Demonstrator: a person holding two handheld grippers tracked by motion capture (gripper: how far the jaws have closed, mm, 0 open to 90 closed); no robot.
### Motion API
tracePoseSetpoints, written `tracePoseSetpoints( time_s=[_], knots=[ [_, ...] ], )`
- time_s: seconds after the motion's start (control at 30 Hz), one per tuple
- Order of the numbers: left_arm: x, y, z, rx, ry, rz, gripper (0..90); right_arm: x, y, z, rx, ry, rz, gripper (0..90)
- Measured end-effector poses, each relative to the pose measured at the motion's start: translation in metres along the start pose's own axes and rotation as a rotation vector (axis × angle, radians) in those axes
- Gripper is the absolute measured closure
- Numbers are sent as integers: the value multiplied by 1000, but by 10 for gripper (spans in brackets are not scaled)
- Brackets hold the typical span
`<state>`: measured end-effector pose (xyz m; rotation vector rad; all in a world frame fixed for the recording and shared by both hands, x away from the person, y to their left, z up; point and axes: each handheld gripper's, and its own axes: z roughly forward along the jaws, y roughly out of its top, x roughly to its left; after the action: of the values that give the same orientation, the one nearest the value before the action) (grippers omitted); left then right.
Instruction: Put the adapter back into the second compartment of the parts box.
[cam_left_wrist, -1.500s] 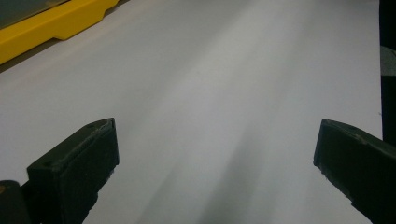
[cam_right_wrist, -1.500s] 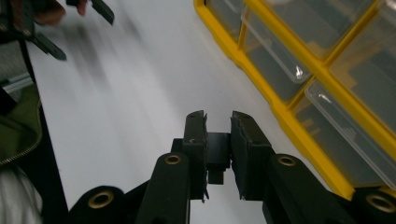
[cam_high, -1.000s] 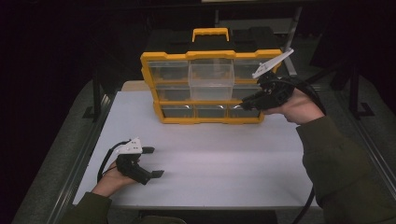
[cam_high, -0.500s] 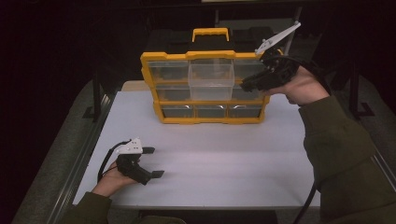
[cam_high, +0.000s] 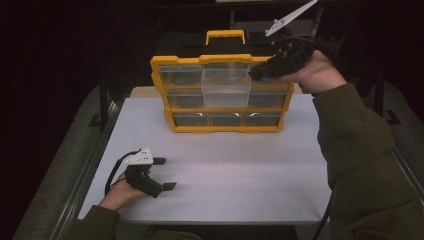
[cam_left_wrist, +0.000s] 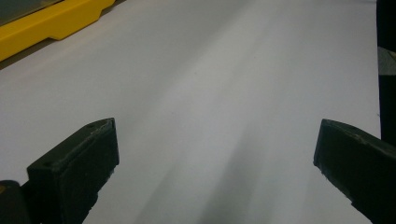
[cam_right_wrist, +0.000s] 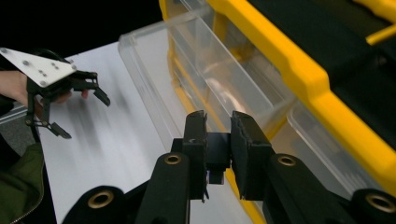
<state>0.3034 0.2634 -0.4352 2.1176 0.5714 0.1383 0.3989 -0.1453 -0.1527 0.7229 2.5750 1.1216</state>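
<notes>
At the rear of the white table (cam_high: 225, 165), a yellow organiser (cam_high: 225, 95) is seen standing upright, its black-and-yellow handle (cam_high: 225, 36) uppermost; the clear drawers are arranged in three rows, and the middle drawer of the top row (cam_high: 226, 85) is noted pulled out towards the person, proud of its neighbours. Beside the organiser's upper right corner, the right gripper (cam_high: 257, 74) is held aloft in the person's hand, pointed at the top row; in the right gripper view its jaws are observed drawn close together with a narrow gap, and a small dark part is seen between them, though whether a separate object is pinched cannot be told. The pulled-out drawer (cam_right_wrist: 187, 79) is seen just beyond those jaws, apparently untouched. Near the front left of the table, well apart from the organiser, the left gripper (cam_high: 165, 174) is rested low in the other hand; its jaws are spread wide over bare table, with nothing between them.
</notes>
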Motion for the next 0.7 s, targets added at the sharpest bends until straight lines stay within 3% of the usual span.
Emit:
tracePoseSetpoints(
  time_s=[0.4,0.7],
  knots=[
    [0,0,1,3,-1,-4,0,-1,18,17,-18,34,-8,750],
    [-1,0,0,0,-4,-1,0,-1,26,39,7,51,-9,749]
  ],
)
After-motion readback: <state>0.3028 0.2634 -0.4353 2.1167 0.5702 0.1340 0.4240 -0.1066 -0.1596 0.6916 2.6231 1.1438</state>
